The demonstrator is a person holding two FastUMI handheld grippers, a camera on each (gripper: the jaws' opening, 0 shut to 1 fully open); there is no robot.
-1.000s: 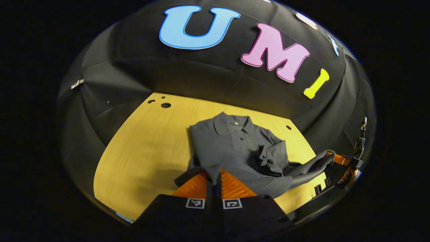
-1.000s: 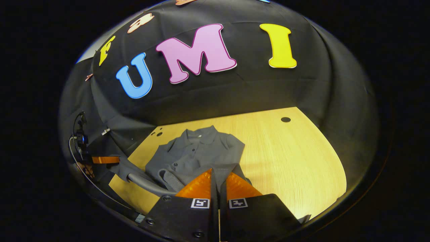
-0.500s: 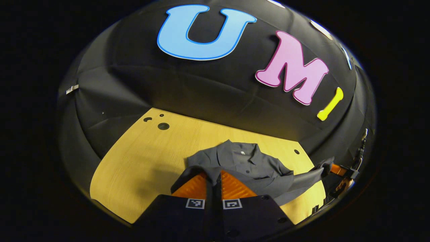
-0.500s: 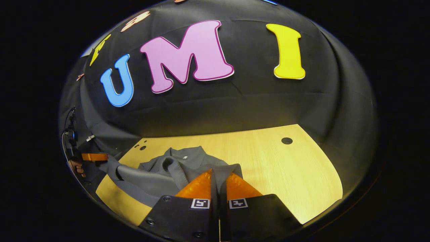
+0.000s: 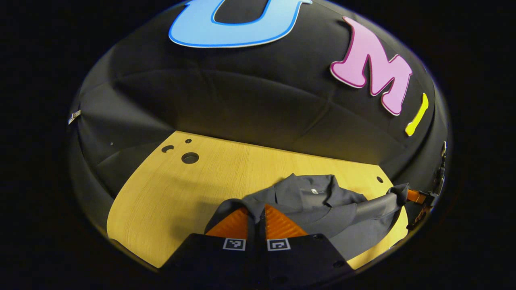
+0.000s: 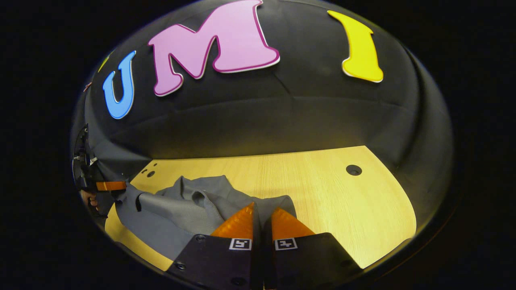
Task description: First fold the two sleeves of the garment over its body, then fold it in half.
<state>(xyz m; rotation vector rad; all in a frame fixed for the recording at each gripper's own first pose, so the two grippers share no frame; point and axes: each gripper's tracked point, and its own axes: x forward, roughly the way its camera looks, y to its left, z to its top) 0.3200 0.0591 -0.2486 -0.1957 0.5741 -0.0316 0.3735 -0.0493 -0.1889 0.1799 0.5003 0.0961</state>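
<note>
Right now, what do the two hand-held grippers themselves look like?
Left hand-held gripper and right hand-held gripper match: a dark, boxy body with visible screws, two ribbed wedge fingers, and a small square black-and-white marker at the base of each finger.

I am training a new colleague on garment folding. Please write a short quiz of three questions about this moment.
1. True or false: each claw, left claw and right claw, is shut on the shirt.
2. The shirt's collar lies A) flat on the table B) in a claw.
3. What material does the table look like?

Key: 1 true; 2 A; 3 wood.
</note>
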